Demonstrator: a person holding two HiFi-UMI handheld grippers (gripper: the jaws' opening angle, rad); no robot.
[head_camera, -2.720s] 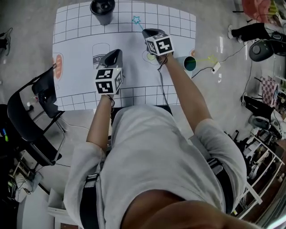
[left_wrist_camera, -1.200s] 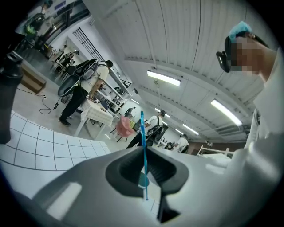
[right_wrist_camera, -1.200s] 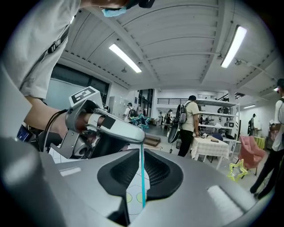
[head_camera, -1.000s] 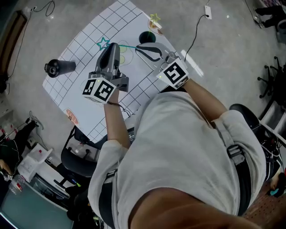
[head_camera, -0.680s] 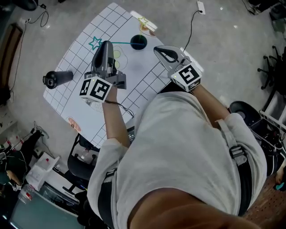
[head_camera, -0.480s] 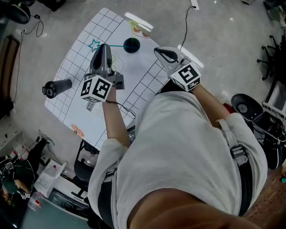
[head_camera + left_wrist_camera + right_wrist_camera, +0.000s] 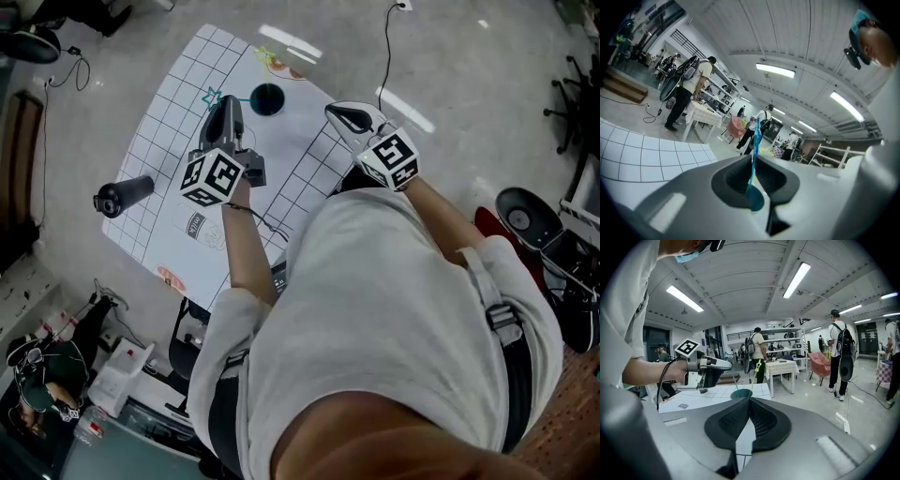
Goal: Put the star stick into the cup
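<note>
**Insertion stage, head view and both gripper views.** The left tool (image 7: pixel 231 103) is clamped on the thin teal plastic star stick (image 7: pixel 755 140). Its jaws stand almost together, with only the shaft between the pads. The grip sits near the star end. In the head view the star shows just left of the tool tip, and the shaft runs rightward to the dark teal round cup (image 7: pixel 267 98). The cup stands just beside the tool on the white gridded sheet of the bench (image 7: pixel 169 141).

In the right gripper view the shaft slants down from the left tool to the cup's mouth. Whether the plain end is already inside the rim or only at it cannot be told.

A yellow-green star stick (image 7: pixel 757 367) rises at the cup (apparently already lodged there).

The right tool (image 7: pixel 750 400) hangs well apart from the cup at the bench's near edge, its jaws together on nothing.

The left hand is much the nearer. The next move probably calls for raising the star end so that the shaft slides in lengthwise.
</note>
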